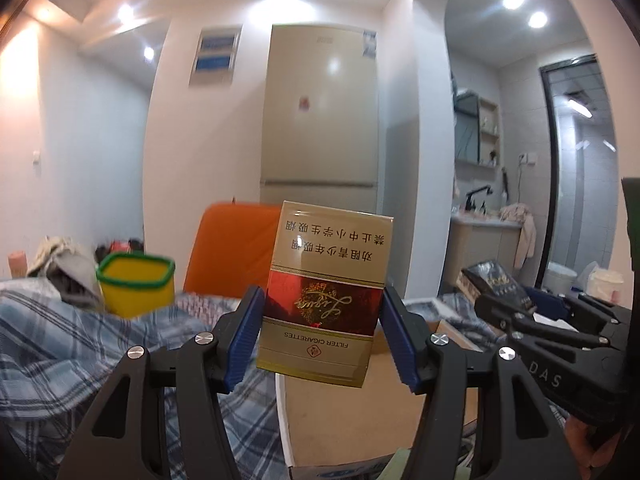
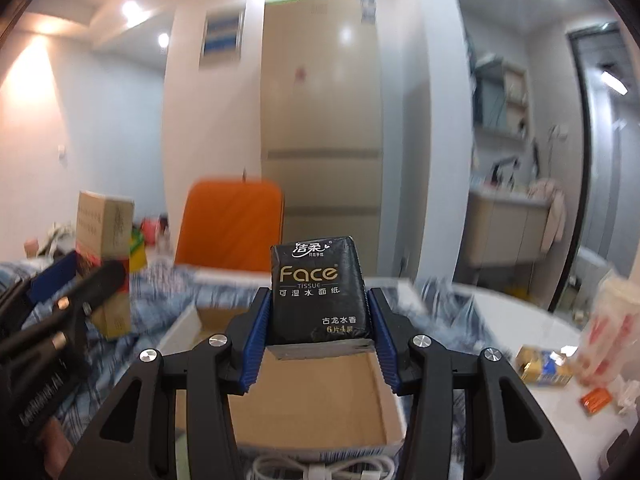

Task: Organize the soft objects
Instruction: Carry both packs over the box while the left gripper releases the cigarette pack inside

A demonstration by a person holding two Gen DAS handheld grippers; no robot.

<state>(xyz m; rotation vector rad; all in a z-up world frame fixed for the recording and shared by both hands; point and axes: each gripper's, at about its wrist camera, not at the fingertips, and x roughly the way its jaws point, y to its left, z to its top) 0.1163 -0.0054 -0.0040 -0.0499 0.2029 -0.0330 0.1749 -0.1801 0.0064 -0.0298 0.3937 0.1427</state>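
The left gripper (image 1: 320, 336) is clamping a cigarette pack (image 1: 324, 296) aloft while the right gripper (image 2: 318, 332) is gripping a black tissue pack (image 2: 318, 292) above the open cardboard box (image 2: 308, 396), so the carrying step appears underway and lowering into the box is likely next.

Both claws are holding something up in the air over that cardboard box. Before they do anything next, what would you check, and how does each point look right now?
1. Left gripper grips the cigarette pack: ok, both pads touch its sides.
2. Right gripper grips the tissue pack: ok, pads pressed on both sides.
3. Cardboard box open below the tissue pack: ok, its floor looks bare.
4. The grippers clear of each other: ok, a gap shows in both views.
5. Cigarette pack over the box: cannot tell.
6. White cable clear of the box: ok, lying outside its near wall.
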